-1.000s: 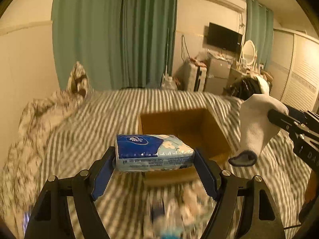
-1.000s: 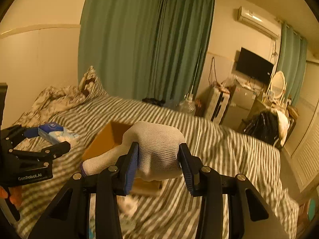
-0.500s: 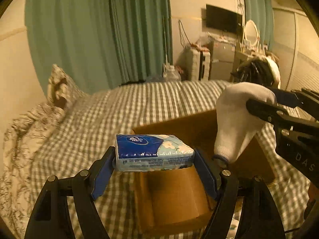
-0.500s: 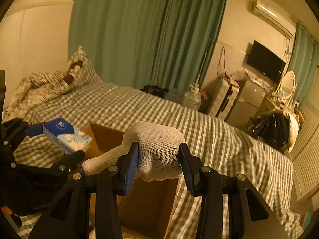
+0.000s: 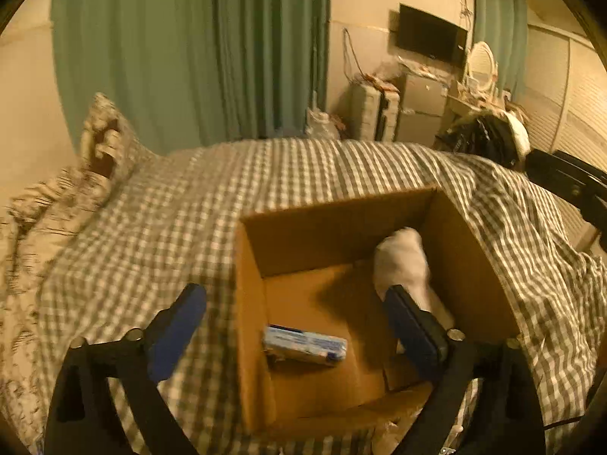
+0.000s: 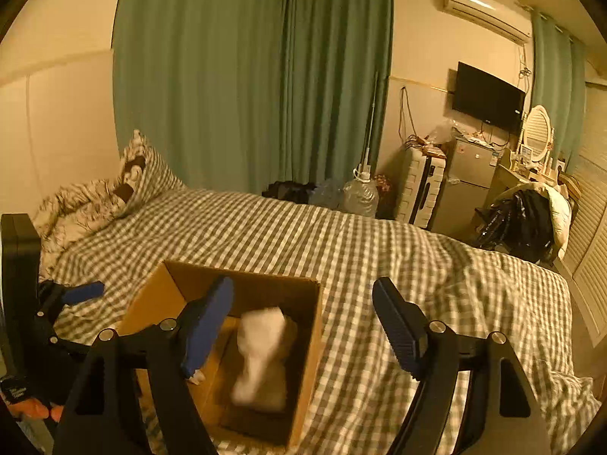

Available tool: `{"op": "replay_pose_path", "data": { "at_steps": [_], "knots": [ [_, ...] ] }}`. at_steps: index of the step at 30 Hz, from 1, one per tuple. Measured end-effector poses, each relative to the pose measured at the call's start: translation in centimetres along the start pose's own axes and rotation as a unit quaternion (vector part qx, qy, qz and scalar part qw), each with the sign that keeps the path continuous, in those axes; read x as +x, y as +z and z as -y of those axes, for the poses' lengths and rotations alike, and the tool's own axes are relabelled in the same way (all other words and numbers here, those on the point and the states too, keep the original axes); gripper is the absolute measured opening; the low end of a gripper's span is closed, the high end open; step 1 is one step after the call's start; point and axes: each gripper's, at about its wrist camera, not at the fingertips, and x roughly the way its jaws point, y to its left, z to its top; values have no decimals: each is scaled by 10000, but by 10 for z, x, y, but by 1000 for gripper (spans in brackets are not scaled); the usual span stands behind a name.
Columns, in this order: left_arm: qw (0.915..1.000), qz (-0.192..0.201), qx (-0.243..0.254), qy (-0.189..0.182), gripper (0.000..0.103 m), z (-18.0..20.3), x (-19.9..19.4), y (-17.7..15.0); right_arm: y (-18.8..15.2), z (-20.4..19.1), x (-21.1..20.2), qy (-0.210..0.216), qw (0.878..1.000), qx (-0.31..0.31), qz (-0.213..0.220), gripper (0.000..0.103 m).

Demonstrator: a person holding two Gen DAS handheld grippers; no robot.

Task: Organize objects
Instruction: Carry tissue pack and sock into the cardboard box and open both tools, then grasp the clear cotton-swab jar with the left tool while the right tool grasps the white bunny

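Left wrist view shows the left gripper (image 5: 292, 326) spread wide, holding nothing. Right gripper (image 6: 303, 322) too. Tissue pack (image 5: 305, 349) and sock (image 5: 406, 265) sit low-middle inside the box (image 5: 248, 284). Bumping its wall could tip it.

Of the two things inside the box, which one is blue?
The tissue pack, lying flat near the cardboard box's front left; the sock is white.

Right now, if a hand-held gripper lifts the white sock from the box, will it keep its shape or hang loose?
The white sock probably hangs loose: it lies crumpled inside the cardboard box. It looks like soft knit, so likely light. It should not slip or roll.
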Motion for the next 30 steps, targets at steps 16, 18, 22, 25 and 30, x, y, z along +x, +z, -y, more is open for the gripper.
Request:
{"op": "replay_pose_path", "data": {
  "at_steps": [16, 18, 22, 25, 30],
  "knots": [
    [9947, -7, -723, 732, 102, -19, -87, -69, -61, -26, -78, 531, 9965, -598, -261, 76],
    [9942, -114, -711, 804, 102, -18, -82, -85, -81, -32, -66, 653, 9948, -599, -508, 76],
    [9913, -565, -850, 833, 102, -16, -62, -126, -119, -40, -34, 711, 9900, -653, -1028, 76],
    [9907, -804, -801, 757, 101, -9, -52, -146, -143, -44, -14, 777, 9839, -674, -1465, 76],
    [9919, -972, -601, 551, 99, 10, -47, -161, -148, -39, -6, 767, 9833, -577, -1549, 76]
  ]
}}
